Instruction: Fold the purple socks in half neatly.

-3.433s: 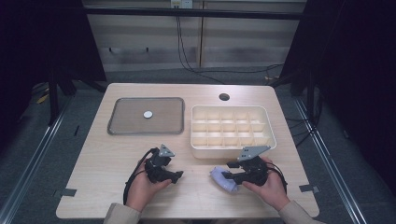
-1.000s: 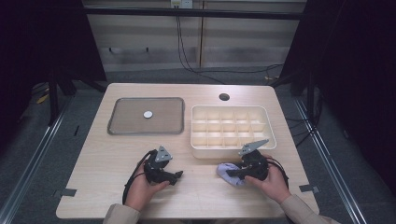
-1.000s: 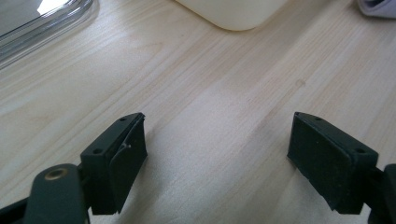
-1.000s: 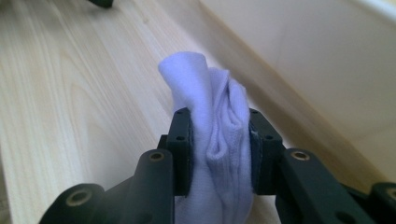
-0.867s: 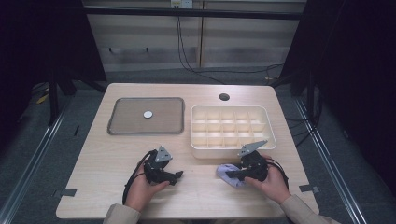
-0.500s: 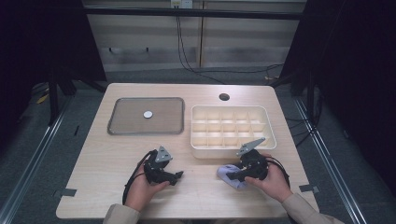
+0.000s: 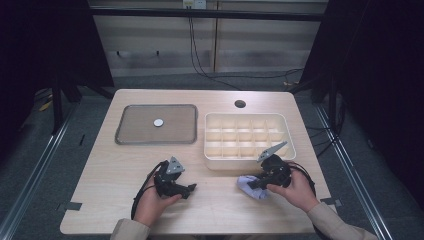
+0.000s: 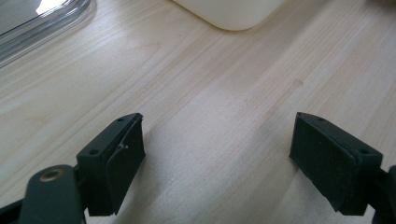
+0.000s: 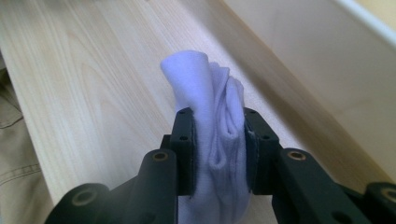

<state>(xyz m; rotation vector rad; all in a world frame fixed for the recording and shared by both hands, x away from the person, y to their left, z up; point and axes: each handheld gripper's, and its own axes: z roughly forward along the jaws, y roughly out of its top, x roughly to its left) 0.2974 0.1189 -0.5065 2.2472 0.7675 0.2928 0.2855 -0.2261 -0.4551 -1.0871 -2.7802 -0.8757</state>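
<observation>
1. Since 3.4 s ago: right gripper [image 7: 254,183] has rotated, its grey plate now tipped up toward the bin; the cloth has shifted slightly right with it. Left gripper [image 7: 191,188] hasn't moved.
2. Pale lilac cloth [image 9: 215,140] is clamped between the right jaws, bunched and folded, sticking out past the tips. High view: cloth [image 7: 250,186] lies on the table at the near edge, just in front of the compartment bin [image 7: 285,131].
3. Left gripper [image 8: 215,154] jaws wide apart, nothing between them, only bare table [image 8: 224,93] under them.
4. Surroundings: bin wall close beside the right gripper, on its far side; grey tray [image 7: 130,135] with a small white disc [image 7: 158,122] at far left, well apart from both grippers. Nothing between the grippers.
5. Both hands low on the table near the front edge; right hand [image 7: 295,187] angled inward, left hand [image 7: 152,200] gripping from behind.
</observation>
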